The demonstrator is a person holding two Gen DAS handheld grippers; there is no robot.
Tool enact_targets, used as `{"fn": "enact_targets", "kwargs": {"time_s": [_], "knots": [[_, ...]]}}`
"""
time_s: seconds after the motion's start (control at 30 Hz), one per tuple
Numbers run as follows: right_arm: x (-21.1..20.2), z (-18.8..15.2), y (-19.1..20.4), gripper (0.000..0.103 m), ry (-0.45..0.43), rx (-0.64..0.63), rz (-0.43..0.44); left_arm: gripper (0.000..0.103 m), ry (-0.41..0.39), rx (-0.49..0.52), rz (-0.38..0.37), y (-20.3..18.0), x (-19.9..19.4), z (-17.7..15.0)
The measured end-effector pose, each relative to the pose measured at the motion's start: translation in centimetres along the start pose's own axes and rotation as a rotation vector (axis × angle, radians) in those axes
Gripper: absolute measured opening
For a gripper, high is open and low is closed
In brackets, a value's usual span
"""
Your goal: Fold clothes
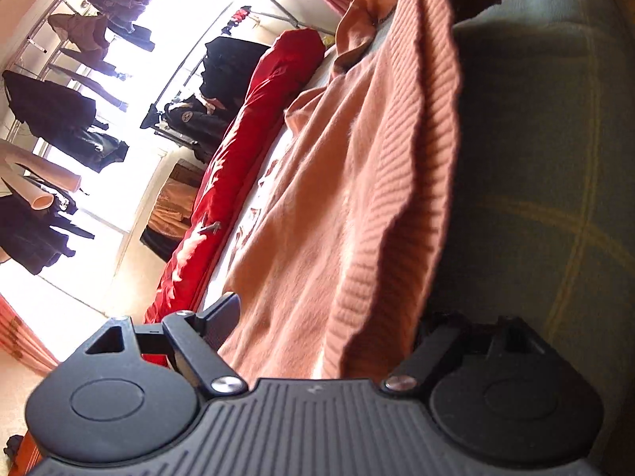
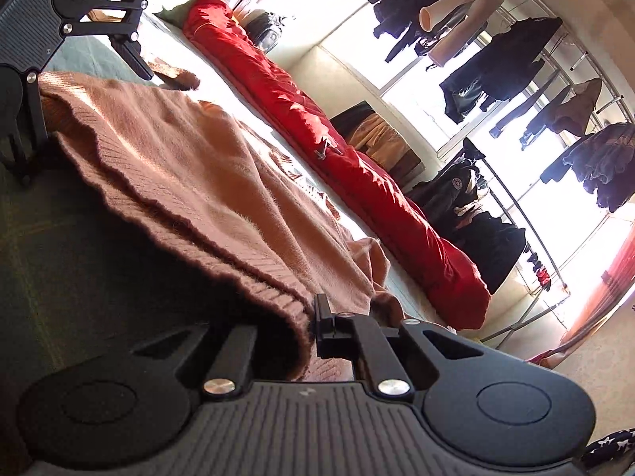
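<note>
An orange sweater (image 2: pixel 206 166) lies spread on a bed (image 1: pixel 555 158), its ribbed hem toward the near edge of the green checked cover, beside a red quilt (image 2: pixel 357 166) rolled along the far side. The right hand-held gripper (image 2: pixel 305 337) has its fingers pressed together, pinching one corner of the hem. The left hand-held gripper (image 1: pixel 329 329) stands spread wide at the other end of the hem, the ribbed edge between its fingers but not clamped.
</note>
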State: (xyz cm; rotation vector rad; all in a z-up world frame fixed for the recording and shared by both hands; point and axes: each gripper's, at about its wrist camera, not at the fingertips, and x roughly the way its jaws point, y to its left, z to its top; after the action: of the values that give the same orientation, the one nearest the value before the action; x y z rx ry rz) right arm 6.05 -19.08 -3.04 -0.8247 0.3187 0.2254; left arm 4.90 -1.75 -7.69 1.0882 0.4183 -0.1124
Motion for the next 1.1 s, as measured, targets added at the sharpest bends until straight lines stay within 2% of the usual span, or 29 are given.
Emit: {"fn": "enact_targets", "kwargs": {"time_s": [0.07,0.13,0.2,0.27,0.33,0.47,0.5,0.53,0.67,0.9,1.1], "knots": [[0.1,-0.2,0.1,0.009,0.001,-0.001,0.002,0.083,0.044,-0.007,0.045,0.4,0.1,-1.0],[0.4,-0.4,0.3,0.009,0.007,-0.008,0.011,0.078,0.062,-0.026,0.041,0.7,0.0,-1.6],[0.8,-0.6,0.5,0.01,0.013,-0.014,0.021,0.064,0.057,-0.024,0.014,0.7,-0.2,-1.7],[1.1,-1.0,1.0,0.015,0.025,-0.029,0.027,0.037,0.054,0.001,-0.014,0.2,-0.5,-1.7],[1.7,-1.5,1.6,0.025,0.046,-0.054,0.043,0.026,0.054,-0.002,-0.039,0.0,-0.8,-1.9],[2.9,-3.2,3.4,0.026,0.108,-0.161,0.055,0.008,0.044,-0.011,-0.06,0.0,-1.1,-2.3],[2.9,-3.4,3.6,0.021,0.112,-0.178,0.056,0.007,0.04,-0.016,-0.06,0.2,-1.2,-2.3],[2.9,-3.6,3.7,0.009,0.115,-0.187,0.06,0.006,0.035,-0.021,-0.06,0.4,-1.3,-2.4],[1.7,-2.8,2.4,0.007,0.095,-0.148,0.081,0.006,0.013,-0.01,-0.01,2.2,-2.5,-2.3],[-2.1,0.0,-0.8,0.007,0.056,-0.123,0.187,0.005,0.008,0.043,0.023,5.4,-5.7,-2.8],[-3.1,0.4,-0.7,0.007,0.095,-0.108,0.296,0.005,0.044,0.047,-0.078,4.4,-5.5,-4.4]]}}
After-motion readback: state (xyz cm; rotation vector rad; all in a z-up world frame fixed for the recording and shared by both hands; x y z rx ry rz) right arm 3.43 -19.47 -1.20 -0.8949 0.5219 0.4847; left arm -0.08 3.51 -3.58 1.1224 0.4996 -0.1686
